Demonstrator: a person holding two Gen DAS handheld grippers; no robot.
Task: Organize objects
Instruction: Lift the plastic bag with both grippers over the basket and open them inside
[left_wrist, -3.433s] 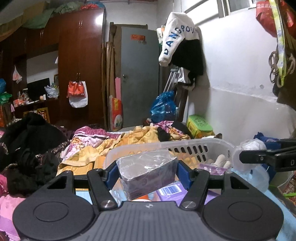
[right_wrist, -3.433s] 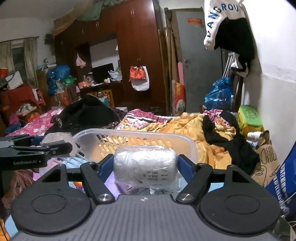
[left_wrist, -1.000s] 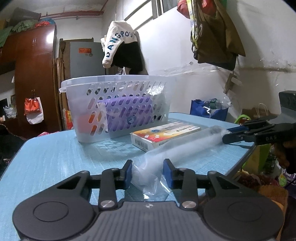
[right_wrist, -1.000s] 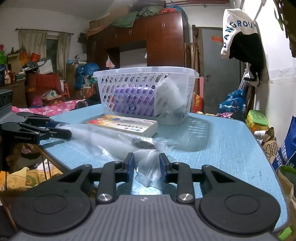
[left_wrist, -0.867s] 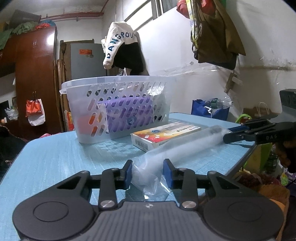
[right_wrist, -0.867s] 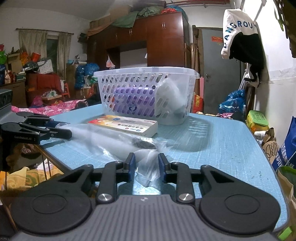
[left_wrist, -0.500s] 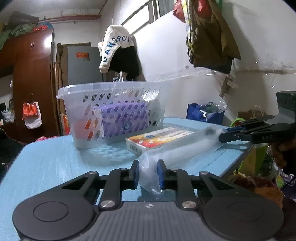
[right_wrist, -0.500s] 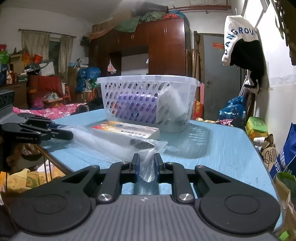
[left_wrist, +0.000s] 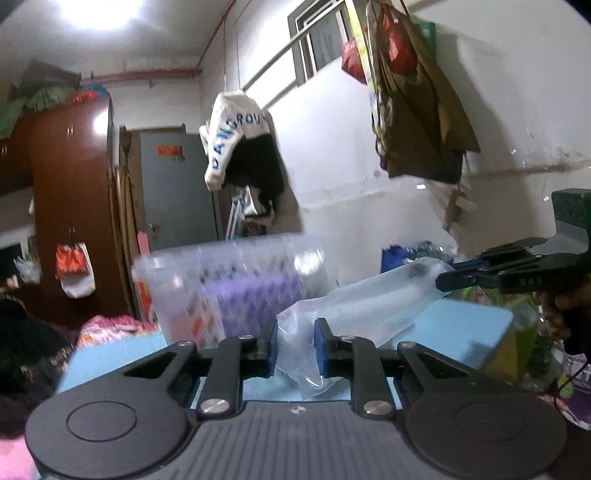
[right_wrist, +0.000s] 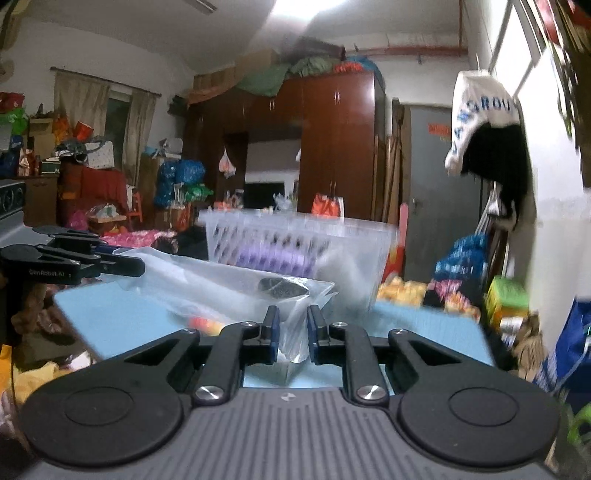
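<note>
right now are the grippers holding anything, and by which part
Both hold one long clear plastic bag. The left gripper pinches one end, and the right gripper pinches the opposite end, so the bag hangs between them above the blue table.

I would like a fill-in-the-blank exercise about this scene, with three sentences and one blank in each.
1. The left gripper and the right gripper are both shut on one clear plastic ____.
2. The white basket behind the bag stands on a table whose top is light ____.
3. The packs seen through the basket's holes are ____ in colour.

Missing words: bag; blue; purple
</note>
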